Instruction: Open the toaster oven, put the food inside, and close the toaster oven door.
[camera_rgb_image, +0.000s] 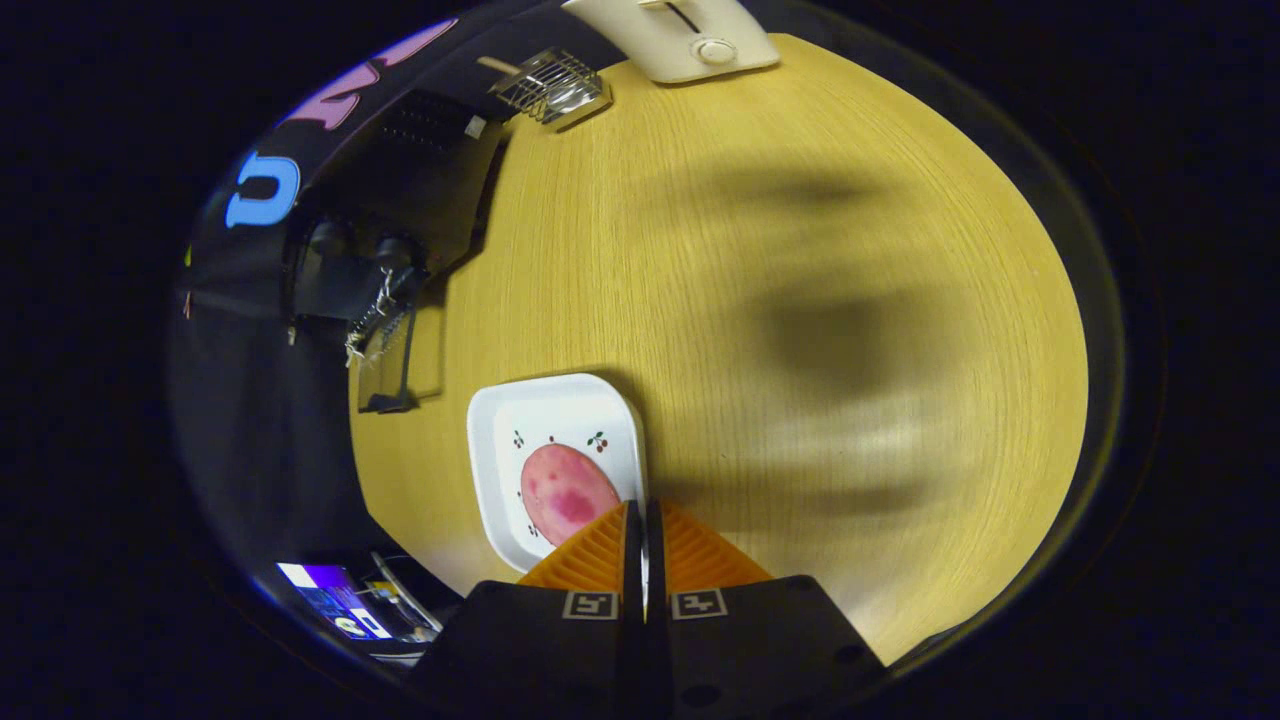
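Observation:
A round pink slice of food (568, 494) lies on a white square plate (545, 410) with small cherry prints, on the wooden table. My gripper (642, 508) hovers over the plate's right rim, fingers pressed together with nothing seen between them; the food sits just left of the fingertips. The black toaster oven (420, 170) stands at the table's left edge beyond the plate, two knobs facing me. Its glass door (400, 345) looks swung open toward the plate, handle (386, 403) at its near end.
A wire rack with a metal tray (553, 86) sits at the far edge of the table (800, 250). A cream-coloured toaster (690, 35) stands beside it. Broad wooden surface stretches to the right of the plate, crossed by soft shadows.

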